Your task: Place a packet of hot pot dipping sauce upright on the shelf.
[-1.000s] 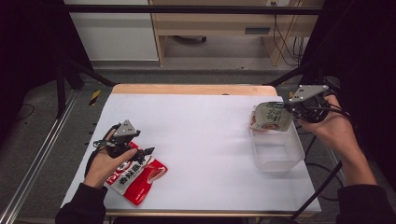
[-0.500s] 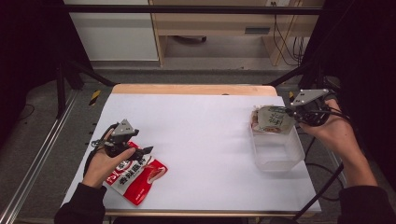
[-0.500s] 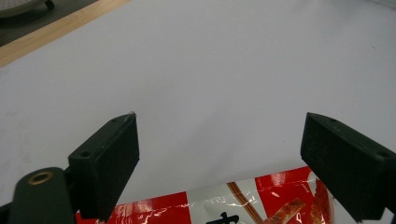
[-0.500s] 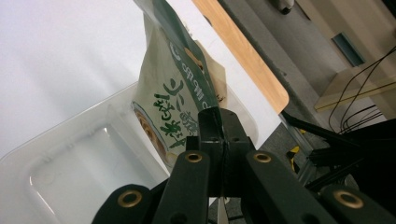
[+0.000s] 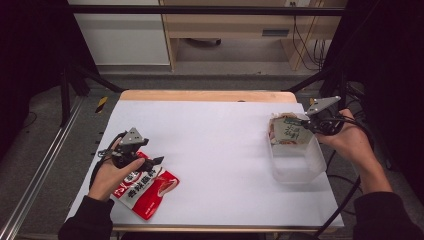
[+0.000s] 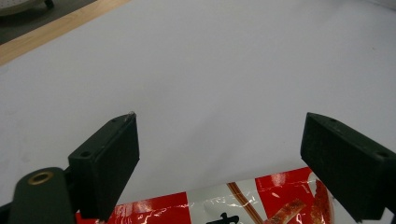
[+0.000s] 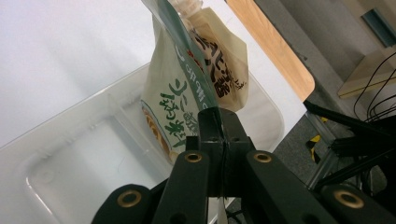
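1. Lowering looks like the step. High view: right gripper (image 5: 306, 123) clenched on beige snack bag (image 5: 286, 131), right of frame, over clear tub (image 5: 300, 167). Keep it centred.
2. Left gripper view: jaws released above red packet (image 6: 261, 200), bottom edge.
3. Right gripper view: bag (image 7: 196, 88) hangs inside tub (image 7: 70, 154) rim; release low.

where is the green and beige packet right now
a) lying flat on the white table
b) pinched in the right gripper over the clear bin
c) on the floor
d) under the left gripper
b: the right gripper has its jaws shut on the edge of the green and beige packet, which hangs over the clear bin.
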